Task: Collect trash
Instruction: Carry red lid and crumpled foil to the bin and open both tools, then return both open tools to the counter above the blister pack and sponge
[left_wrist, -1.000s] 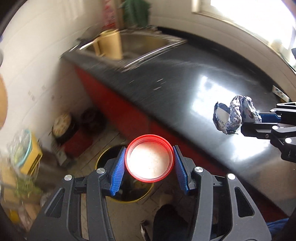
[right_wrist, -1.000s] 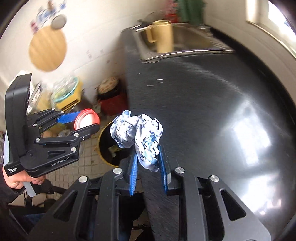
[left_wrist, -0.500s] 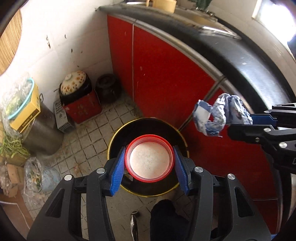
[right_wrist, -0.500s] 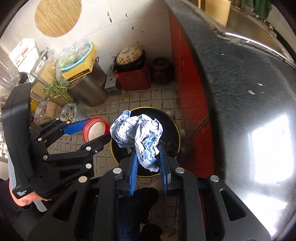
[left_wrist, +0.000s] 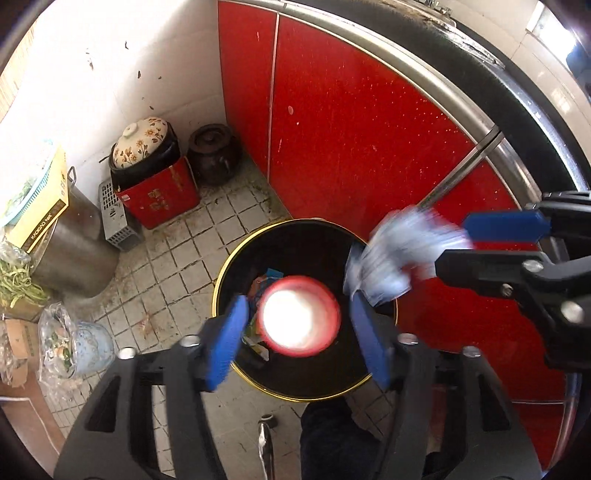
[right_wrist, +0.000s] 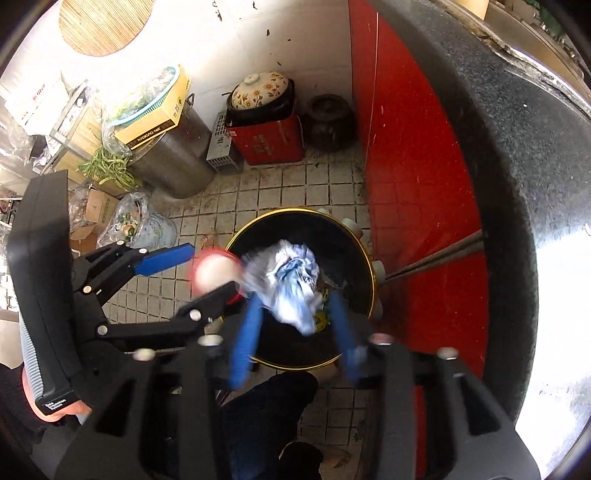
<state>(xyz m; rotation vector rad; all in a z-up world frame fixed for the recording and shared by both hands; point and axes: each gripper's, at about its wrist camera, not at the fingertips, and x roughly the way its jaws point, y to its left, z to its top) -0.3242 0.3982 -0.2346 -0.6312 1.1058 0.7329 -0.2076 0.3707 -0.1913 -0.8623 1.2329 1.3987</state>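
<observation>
A black bin with a yellow rim (left_wrist: 217, 295) stands on the tiled floor, with trash in its bottom. My left gripper (left_wrist: 298, 297) points down over it and its jaws are opening. A red-rimmed white lid (left_wrist: 299, 321) is blurred between the blue pads, with a gap on each side. My right gripper (right_wrist: 295, 297) hangs over the same bin (right_wrist: 306, 211), its jaws also opening. The crumpled blue-and-white wrapper (right_wrist: 295, 280) is blurred and loose between its pads. Each view shows the other gripper, the right gripper (left_wrist: 452, 243) and the left gripper (right_wrist: 212, 267), close beside it.
Red cabinet doors (left_wrist: 362, 133) under a black countertop (right_wrist: 517, 155) run right behind the bin. A floral-lidded pot on a red box (left_wrist: 155, 181), a dark jar (left_wrist: 214, 151), a steel pot (left_wrist: 74, 254) and bags crowd the left corner. A person's dark leg (left_wrist: 332, 435) is below the bin.
Both grippers came down from the counter to above the bin. Their jaws have spread, and the lid and the wrapper, gripped before, now sit loose and blurred between the pads.
</observation>
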